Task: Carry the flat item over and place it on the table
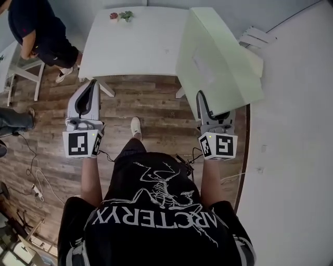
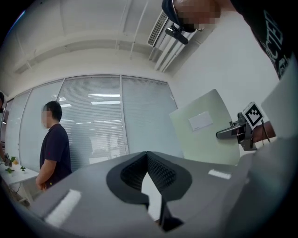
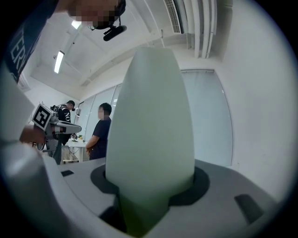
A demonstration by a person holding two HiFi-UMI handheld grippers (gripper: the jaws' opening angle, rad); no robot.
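The flat item is a large pale green board (image 1: 218, 57) with a small white label, held upright and tilted over the white table's right edge. My right gripper (image 1: 205, 101) is shut on the board's lower edge. In the right gripper view the board (image 3: 149, 125) rises between the jaws and fills the middle. My left gripper (image 1: 89, 85) hangs over the wooden floor, left of the board, shut with nothing in it. From the left gripper view the board (image 2: 205, 125) shows at the right. The white table (image 1: 135, 47) stands just ahead.
A small potted plant (image 1: 120, 15) sits at the table's far edge. A person in dark clothes (image 1: 36, 31) stands at the far left beside a white stool (image 1: 21, 67). Cables (image 1: 36, 182) lie on the floor at the left. A white wall (image 1: 291, 130) runs along the right.
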